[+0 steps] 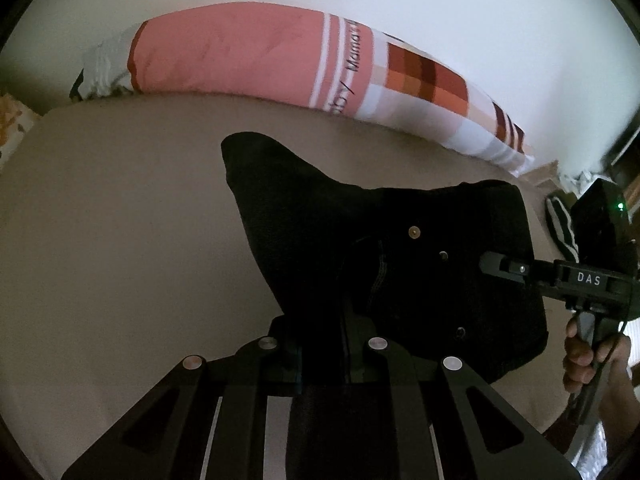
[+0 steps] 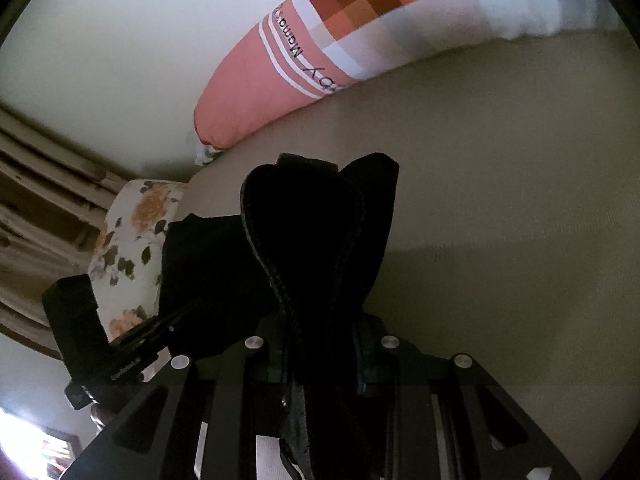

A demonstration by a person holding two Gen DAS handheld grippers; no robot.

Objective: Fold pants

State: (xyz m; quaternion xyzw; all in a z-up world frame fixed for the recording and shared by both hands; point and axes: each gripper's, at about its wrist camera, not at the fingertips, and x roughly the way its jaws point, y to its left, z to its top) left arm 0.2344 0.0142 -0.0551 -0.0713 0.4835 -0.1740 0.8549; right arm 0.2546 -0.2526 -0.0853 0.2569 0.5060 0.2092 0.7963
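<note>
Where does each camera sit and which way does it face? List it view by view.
Left wrist: on the left tongs, looking down along them at black pants on a beige bed; right tongs and a hand show at right.
Right wrist: on the right tongs, facing the pants and a floral pillow; left tongs show at left.
Shared: pants, bed, pink long pillow.

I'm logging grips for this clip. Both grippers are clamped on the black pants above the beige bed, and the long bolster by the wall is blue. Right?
Not quite: the bolster is pink with checks, as the left wrist view shows. Both grippers do hold the black pants.
</note>
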